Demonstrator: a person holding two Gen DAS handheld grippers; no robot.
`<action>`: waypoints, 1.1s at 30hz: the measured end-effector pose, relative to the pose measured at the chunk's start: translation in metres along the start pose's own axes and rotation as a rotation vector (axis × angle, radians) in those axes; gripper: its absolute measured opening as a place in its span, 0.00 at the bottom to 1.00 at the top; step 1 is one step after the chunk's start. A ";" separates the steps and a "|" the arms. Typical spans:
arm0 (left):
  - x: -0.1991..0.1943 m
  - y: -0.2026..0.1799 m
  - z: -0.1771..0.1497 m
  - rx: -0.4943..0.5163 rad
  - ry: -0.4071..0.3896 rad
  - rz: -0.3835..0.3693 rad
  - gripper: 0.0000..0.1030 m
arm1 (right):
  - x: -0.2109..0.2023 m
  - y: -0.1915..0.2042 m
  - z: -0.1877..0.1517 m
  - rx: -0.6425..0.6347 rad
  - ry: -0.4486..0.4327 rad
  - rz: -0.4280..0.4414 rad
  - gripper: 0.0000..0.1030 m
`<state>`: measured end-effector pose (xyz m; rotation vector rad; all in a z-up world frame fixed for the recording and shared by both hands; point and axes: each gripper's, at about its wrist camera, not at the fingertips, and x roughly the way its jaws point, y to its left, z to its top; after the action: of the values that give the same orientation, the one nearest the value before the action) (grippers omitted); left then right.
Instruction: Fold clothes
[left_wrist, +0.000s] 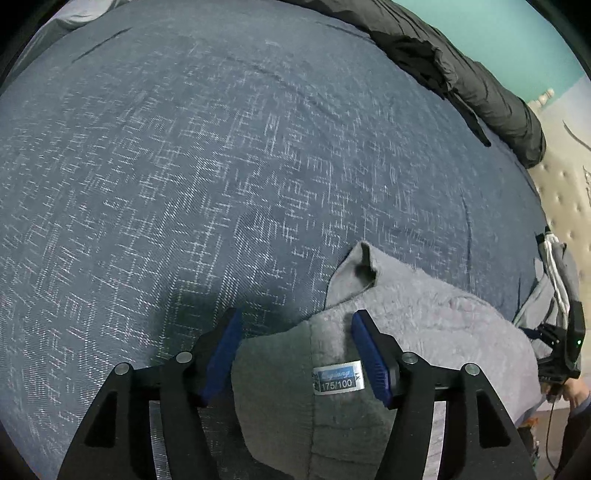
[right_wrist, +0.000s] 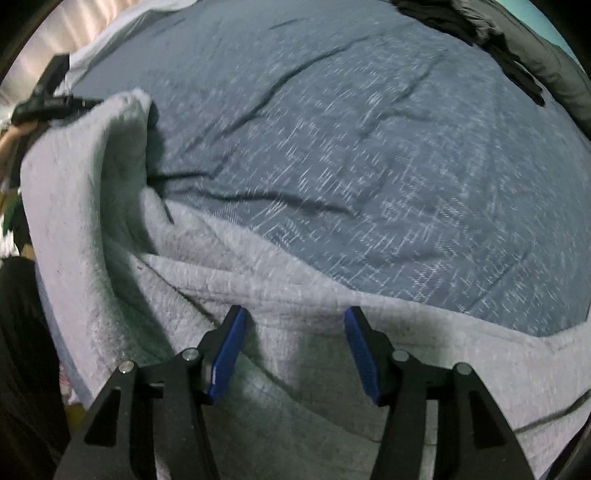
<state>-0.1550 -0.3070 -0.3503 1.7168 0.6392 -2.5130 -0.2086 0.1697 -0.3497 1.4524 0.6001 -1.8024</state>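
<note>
The grey garment (left_wrist: 424, 314) lies bunched at the lower right of the bed (left_wrist: 221, 166); both the left tool (left_wrist: 295, 354) and the right tool (right_wrist: 291, 350) stand apart over it, gripping nothing; likely spreading step; next, pinch 2 edges and flatten.

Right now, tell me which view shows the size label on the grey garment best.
The left wrist view. The white size label sits sharp and readable between the open pads of the left gripper, on the grey garment. The right wrist view shows only blurred folds of the garment under the right gripper; no label is visible there.
</note>
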 end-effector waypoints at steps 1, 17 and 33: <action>0.001 -0.001 -0.001 0.003 0.000 -0.001 0.64 | 0.002 0.001 0.000 -0.005 0.001 -0.002 0.55; -0.037 -0.032 -0.017 0.121 -0.067 -0.006 0.15 | -0.042 0.004 -0.001 0.019 -0.188 -0.071 0.02; -0.214 -0.066 0.005 0.231 -0.361 -0.067 0.13 | -0.220 -0.038 0.028 0.157 -0.572 -0.235 0.02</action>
<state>-0.0928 -0.2916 -0.1360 1.2534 0.3986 -2.9359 -0.2352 0.2282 -0.1342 0.9096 0.3469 -2.3627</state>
